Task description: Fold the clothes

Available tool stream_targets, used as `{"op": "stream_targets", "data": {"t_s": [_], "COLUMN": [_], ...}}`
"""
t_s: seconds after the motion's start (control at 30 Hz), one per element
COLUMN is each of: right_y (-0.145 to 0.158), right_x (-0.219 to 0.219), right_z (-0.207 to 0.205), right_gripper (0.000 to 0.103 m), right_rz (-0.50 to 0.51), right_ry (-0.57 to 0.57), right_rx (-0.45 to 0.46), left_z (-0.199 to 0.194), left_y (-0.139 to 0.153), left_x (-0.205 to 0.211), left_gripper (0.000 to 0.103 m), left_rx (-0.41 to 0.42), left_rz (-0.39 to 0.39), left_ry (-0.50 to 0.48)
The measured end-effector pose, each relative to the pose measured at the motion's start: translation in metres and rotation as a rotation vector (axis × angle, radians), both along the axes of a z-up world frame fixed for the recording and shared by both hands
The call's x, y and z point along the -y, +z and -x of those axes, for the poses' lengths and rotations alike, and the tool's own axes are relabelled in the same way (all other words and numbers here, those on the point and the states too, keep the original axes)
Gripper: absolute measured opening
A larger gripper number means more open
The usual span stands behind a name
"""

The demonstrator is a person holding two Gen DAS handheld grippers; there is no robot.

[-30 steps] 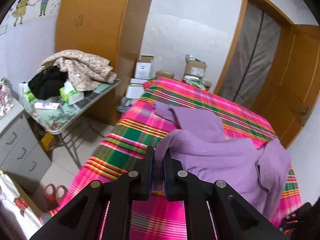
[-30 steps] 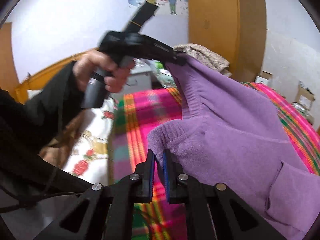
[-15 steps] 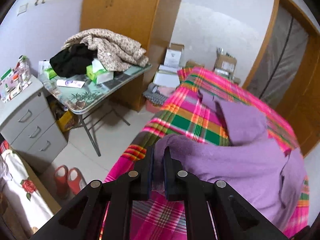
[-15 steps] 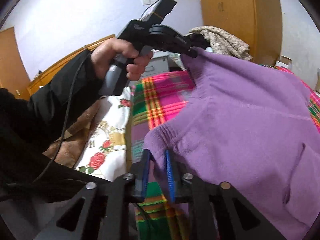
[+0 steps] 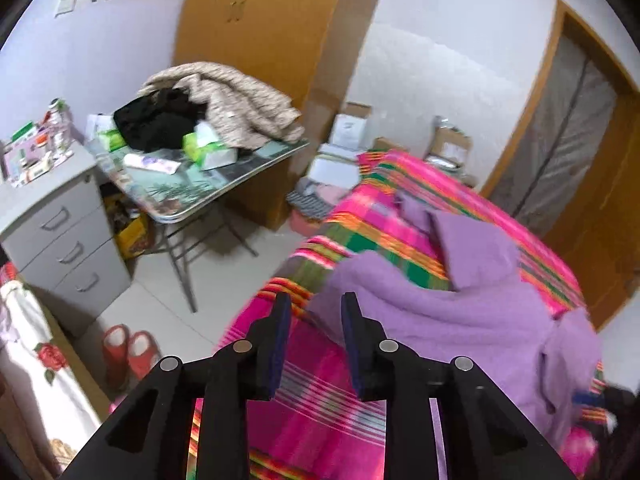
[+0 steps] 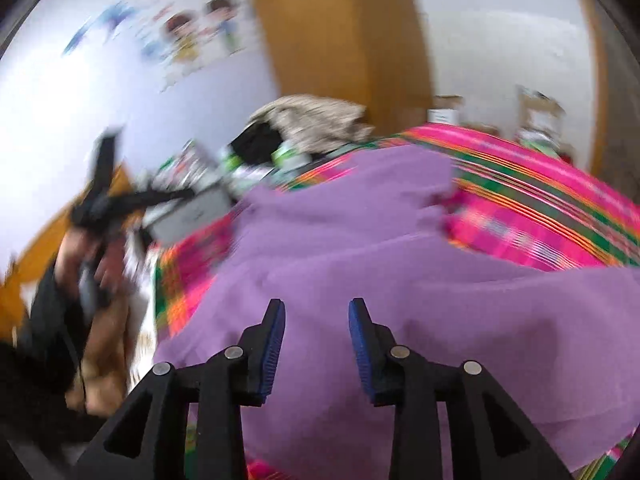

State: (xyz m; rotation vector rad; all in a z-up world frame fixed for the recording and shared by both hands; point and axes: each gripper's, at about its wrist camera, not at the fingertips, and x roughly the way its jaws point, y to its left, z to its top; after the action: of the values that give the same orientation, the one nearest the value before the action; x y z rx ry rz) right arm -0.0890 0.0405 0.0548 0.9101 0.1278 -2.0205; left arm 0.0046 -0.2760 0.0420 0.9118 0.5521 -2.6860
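One purple sweater (image 5: 460, 316) lies rumpled on the pink plaid bedspread (image 5: 320, 392). Both the left gripper (image 5: 312, 312) and the right gripper (image 6: 316, 316) hover over it with fingers spread, holding nothing. Only the left view shows two red slippers (image 5: 128, 346); only the right shows a hand (image 6: 84, 256).

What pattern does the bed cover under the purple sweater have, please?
The bed cover is a bright plaid of pink, green and orange stripes, clearest in the left wrist view.

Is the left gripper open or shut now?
Open. The left gripper has its jaws apart, holding nothing; the purple sweater lies on the bed.
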Motion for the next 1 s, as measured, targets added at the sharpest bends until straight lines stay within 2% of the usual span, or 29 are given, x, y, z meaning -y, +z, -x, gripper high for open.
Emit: {"op": "stream_targets", "data": {"t_s": [0.17,0.33,0.63,0.73,0.83,0.87,0.9,0.93,1.0], "right_y": [0.011,0.002,-0.035,-0.049,-0.058,-0.061,-0.061,-0.060,-0.052], "right_x": [-0.026,-0.030,-0.018,-0.009,0.007,0.012,0.015,0.018,0.019], "right_z": [0.047,0.094,0.163,0.183,0.192,0.193,0.192,0.191,0.183], "right_gripper": [0.036,0.036,0.036,0.036,0.035,0.032,0.013,0.006,0.006], "right_rz": [0.049,0.085,0.116,0.152,0.163,0.162,0.166,0.170,0.165], "right_ry": [-0.175,-0.223,-0.258,-0.250,-0.198,-0.181,-0.161,-0.142,-0.130], "right_rx": [0.047,0.145,0.350,0.442,0.496,0.504,0.501,0.498,0.457], "left_z": [-0.001,0.016,0.033,0.035,0.036,0.037,0.038,0.039,0.040], "left_y": [0.007,-0.003,-0.022,-0.026,-0.031,-0.032,-0.034,-0.036,-0.040], "left_x": [-0.047,-0.088,-0.092,-0.091,-0.091,-0.090,-0.090,-0.090,-0.090], "left_gripper": [0.027,0.027,0.027,0.027,0.026,0.026,0.027,0.026,0.026], "left_rx": [-0.044,-0.015,0.043,0.057,0.070,0.074,0.080,0.085,0.098], "left_rz": [-0.002,-0.006,-0.019,-0.020,-0.024,-0.025,-0.027,-0.028,-0.033], "left_ry": [-0.154,-0.269,-0.268,-0.262,-0.260,-0.259,-0.259,-0.258,-0.259]}}
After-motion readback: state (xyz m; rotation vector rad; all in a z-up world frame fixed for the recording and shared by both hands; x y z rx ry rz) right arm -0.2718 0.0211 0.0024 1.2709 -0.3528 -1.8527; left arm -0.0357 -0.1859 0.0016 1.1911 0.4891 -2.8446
